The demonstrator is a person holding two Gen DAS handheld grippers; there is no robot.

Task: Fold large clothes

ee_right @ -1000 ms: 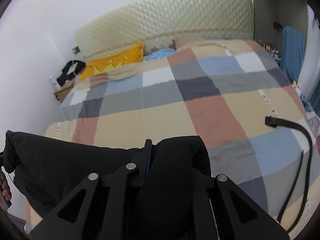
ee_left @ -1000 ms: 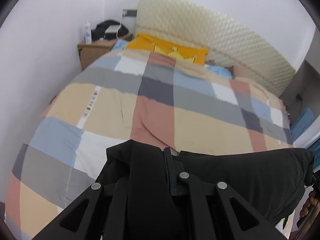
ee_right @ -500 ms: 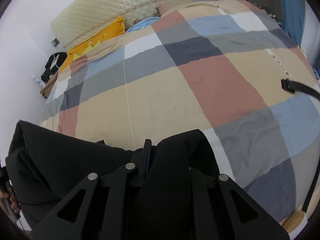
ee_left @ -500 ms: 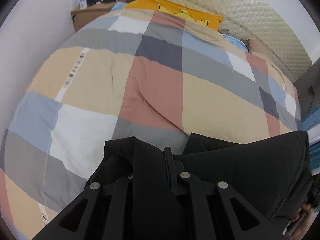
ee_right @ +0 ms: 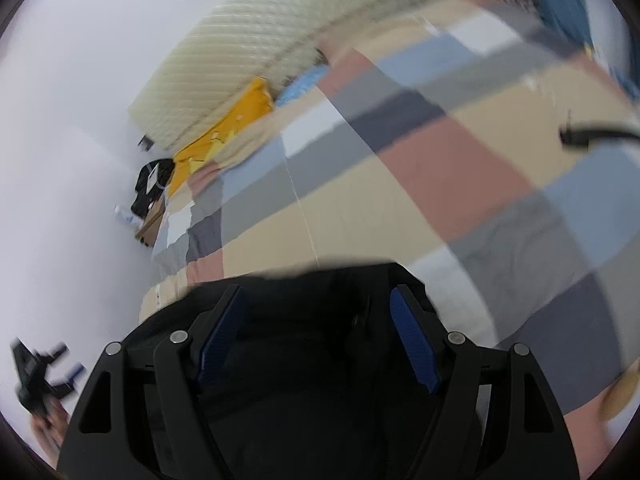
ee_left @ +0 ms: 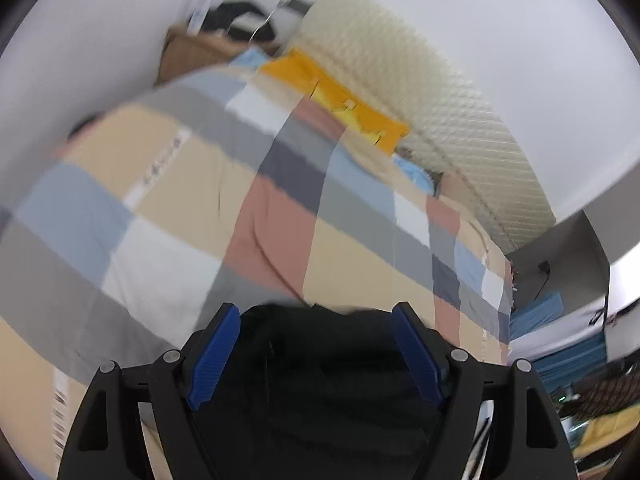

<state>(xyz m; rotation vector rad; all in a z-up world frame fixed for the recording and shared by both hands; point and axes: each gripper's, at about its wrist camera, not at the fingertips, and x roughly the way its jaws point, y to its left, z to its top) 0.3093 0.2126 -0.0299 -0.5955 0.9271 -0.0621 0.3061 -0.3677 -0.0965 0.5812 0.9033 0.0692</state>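
Both wrist views, motion-blurred. One black garment [ee_left: 320, 380] lies on the near edge of the checked bedspread [ee_left: 180, 184], its cloth showing between the jaws of each gripper. Left gripper [ee_left: 316, 354]: jaws opening, blue pads [ee_left: 216, 354] clear of the cloth. Right gripper [ee_right: 318, 334]: jaws likewise opening, gripping nothing. One orange pillow [ee_right: 236, 120] rests against the quilted headboard [ee_right: 240, 44]; one black strap [ee_right: 592, 134] lies on the bedspread.

The black garment [ee_left: 320, 380] is matt, soft cloth. The checked quilt [ee_left: 192, 184] covering the bed is smooth woven cloth, lightly creased. The headboard [ee_left: 432, 92] looks padded, cream, with a quilted diamond texture. Each gripper has matt black plastic fingers [ee_left: 432, 344] with ribbed blue pads [ee_right: 416, 352].
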